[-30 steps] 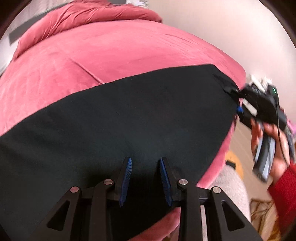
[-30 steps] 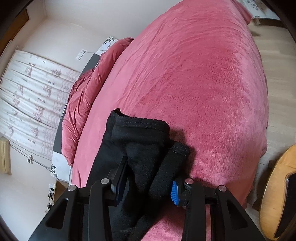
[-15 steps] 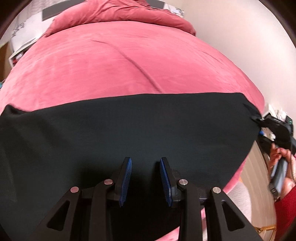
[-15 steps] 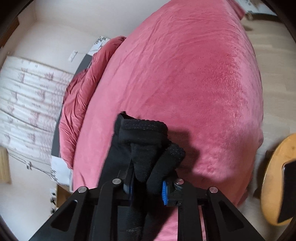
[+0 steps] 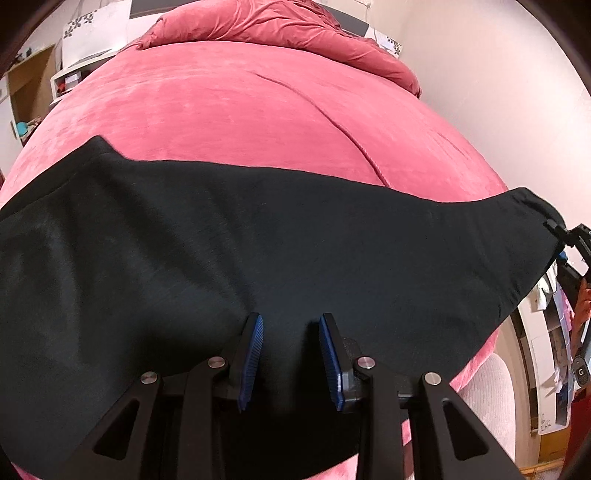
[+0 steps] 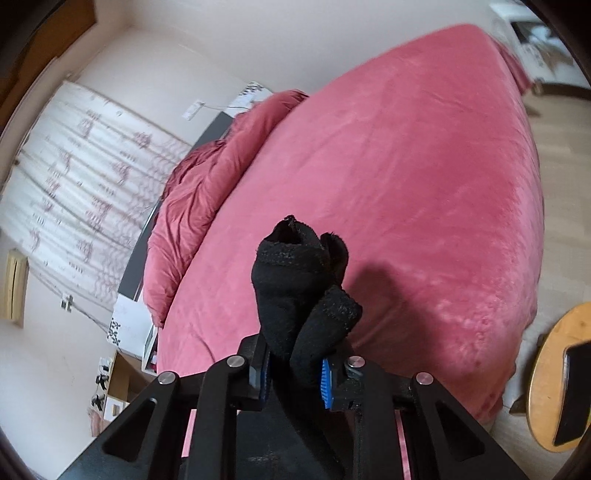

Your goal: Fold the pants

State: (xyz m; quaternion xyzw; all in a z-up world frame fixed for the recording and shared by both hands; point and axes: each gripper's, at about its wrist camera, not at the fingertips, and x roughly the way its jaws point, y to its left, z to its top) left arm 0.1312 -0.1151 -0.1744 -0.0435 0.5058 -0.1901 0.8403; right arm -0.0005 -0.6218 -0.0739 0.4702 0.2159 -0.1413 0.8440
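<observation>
Black pants lie stretched across the near part of a pink bed. My left gripper hovers over their near edge. Its blue pads stand apart and their faces are bare. Black cloth lies under the gap. At the far right, my right gripper holds the pants' end lifted off the bed. In the right wrist view the bunched black cuffs stick up from between the pads of my right gripper, which is shut on them. A hand holds that gripper's handle.
A crumpled pink duvet lies at the head of the bed. A round wooden table bearing a dark object stands by the bed's corner on the wood floor. A patterned curtain hangs on the wall beyond the bed, and shelves stand behind it.
The right gripper closed on the cuffs and lifted them off the bed. The left gripper rolled and slid left along the pants, bringing their left end into view.
</observation>
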